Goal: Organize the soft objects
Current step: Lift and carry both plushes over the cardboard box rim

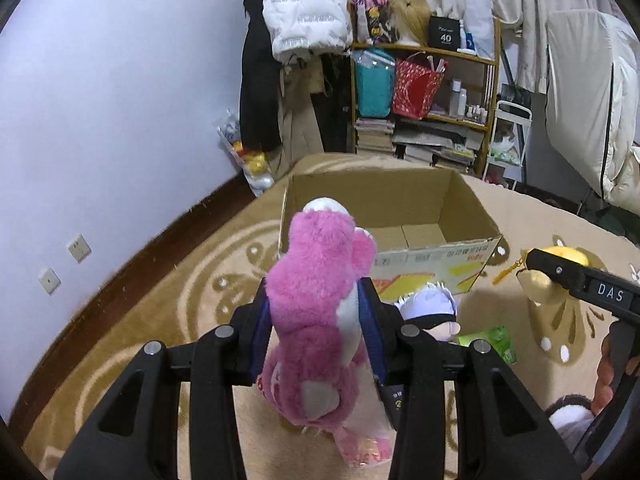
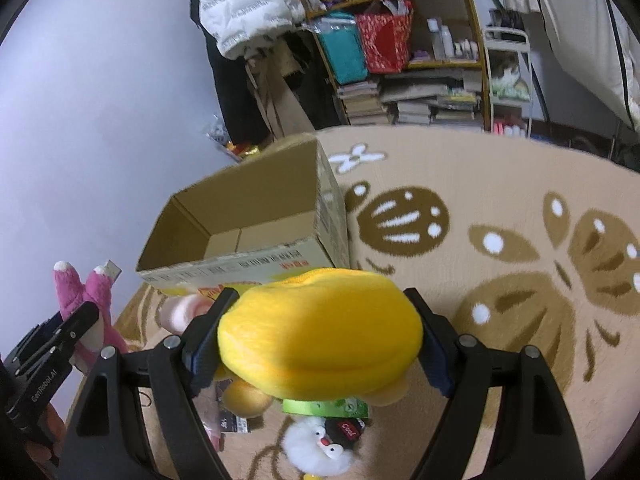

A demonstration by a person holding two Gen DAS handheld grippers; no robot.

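My left gripper (image 1: 316, 312) is shut on a pink plush bear (image 1: 320, 300), lifted off the rug just in front of an open cardboard box (image 1: 400, 200). Its ears (image 2: 80, 284) and the left gripper (image 2: 76, 324) show at the left of the right wrist view. My right gripper (image 2: 320, 336) is shut on a yellow plush toy (image 2: 320, 332), held above the rug near the box (image 2: 248, 208); the same toy (image 1: 568, 258) and right gripper (image 1: 536, 264) appear at the right of the left wrist view. The box looks empty inside.
On the patterned rug (image 2: 500, 184) lie a white-haired doll (image 1: 428, 308), a green packet (image 1: 492, 340), a white fluffy plush (image 2: 320, 448) and a pale pink toy (image 2: 184, 312). A cluttered shelf (image 1: 424, 80) and hanging coats stand behind the box; a wall runs along the left.
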